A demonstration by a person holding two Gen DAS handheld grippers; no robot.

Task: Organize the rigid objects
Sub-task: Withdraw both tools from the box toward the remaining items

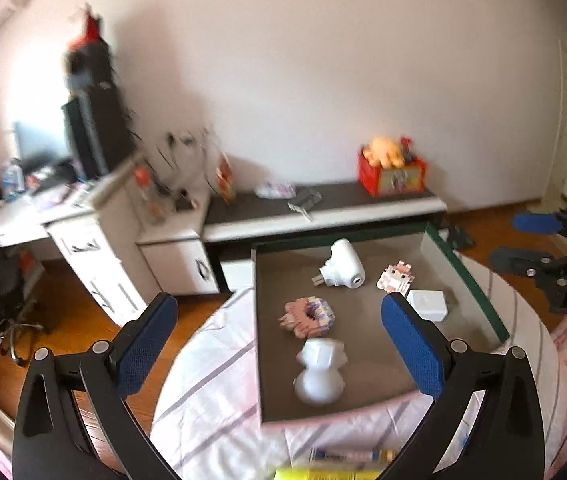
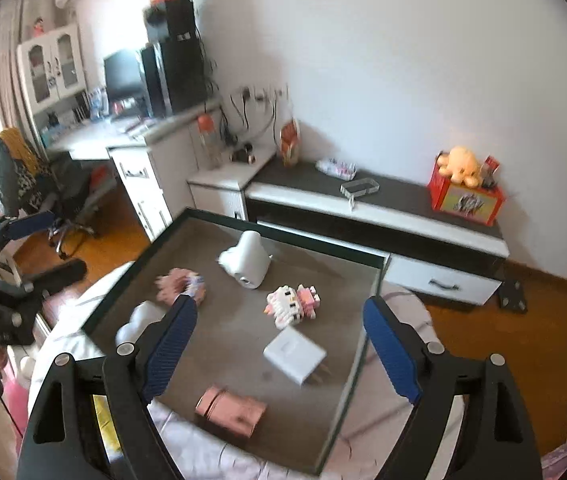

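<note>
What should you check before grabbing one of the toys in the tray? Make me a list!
1. Left gripper open: ok, jaws spread wide and holding nothing.
2. Right gripper open: ok, also wide and holding nothing.
3. Toys inside the tray: ok, the white plug gadget, the white block cat, the pink block toy, the white charger and the pink box all lie on its floor.
4. Space around the white block cat: ok, nothing touches it.
5. Grippers apart from each other: ok, they sit at opposite sides of the tray.
6. Sharp view: not ok, the nearest white object is blurred.
</note>
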